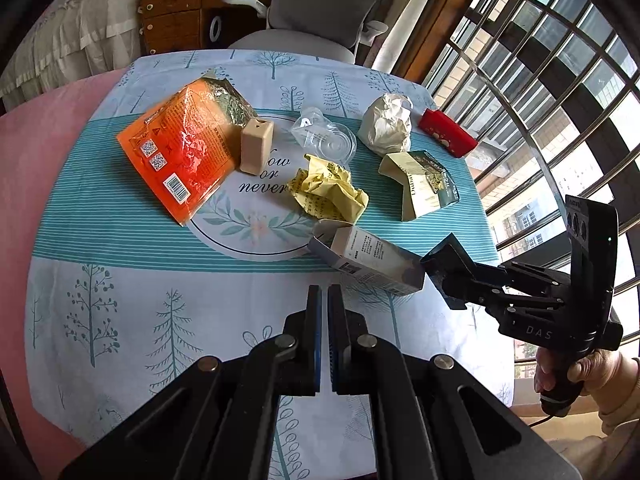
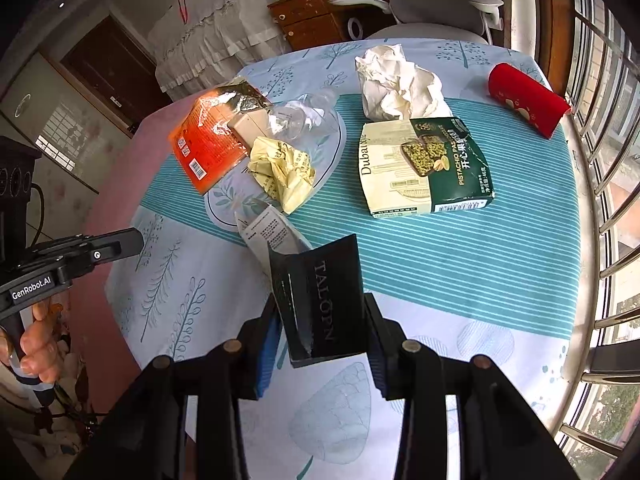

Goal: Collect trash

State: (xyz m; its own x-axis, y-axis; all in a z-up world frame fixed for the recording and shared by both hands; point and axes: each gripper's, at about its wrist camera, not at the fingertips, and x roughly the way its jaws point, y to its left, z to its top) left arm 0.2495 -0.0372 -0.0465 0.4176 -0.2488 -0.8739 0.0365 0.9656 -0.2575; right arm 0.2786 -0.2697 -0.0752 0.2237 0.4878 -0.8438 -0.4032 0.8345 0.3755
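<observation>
My right gripper (image 2: 322, 320) is shut on a small carton box (image 2: 320, 300), dark with "TALOPN" on one face, white with print on another, its flap open. In the left wrist view the same box (image 1: 368, 258) is held at its end by the right gripper (image 1: 444, 276) near the table's right front. My left gripper (image 1: 324, 300) is shut and empty above the tablecloth. Trash on the table: an orange foil bag (image 1: 180, 156), a beige block (image 1: 256, 146), clear plastic packaging (image 1: 324, 136), crumpled yellow paper (image 1: 328, 188), crumpled white paper (image 1: 386, 124), a Dubai pistachio chocolate box (image 2: 428, 168) and a red cup (image 2: 528, 98) on its side.
The table has a blue-and-white tree-print cloth (image 1: 120, 248). A grey office chair (image 1: 312, 12) stands at the far side, a wooden cabinet (image 1: 176, 16) behind it. A barred window (image 1: 540, 80) runs along the right. A pink surface (image 1: 32, 184) lies left of the table.
</observation>
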